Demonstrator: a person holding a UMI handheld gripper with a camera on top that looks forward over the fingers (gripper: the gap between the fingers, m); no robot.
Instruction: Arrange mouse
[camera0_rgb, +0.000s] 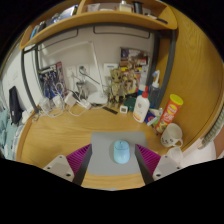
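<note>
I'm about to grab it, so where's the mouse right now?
In the gripper view the mouse sits on a grey mouse pad on the wooden desk, between the open gripper's fingers with a gap at either side.

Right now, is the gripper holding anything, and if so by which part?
The mouse sits between the gripper fingers, pads beside its left and right flanks, on the desk. Whether they press it cannot be told.

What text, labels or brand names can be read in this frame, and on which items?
None can be read.
White bottle: no print can be made out.
Orange canister: print blurred.
Papers on the wall: too small.
Mouse, between the open gripper fingers: no visible marking.
</note>
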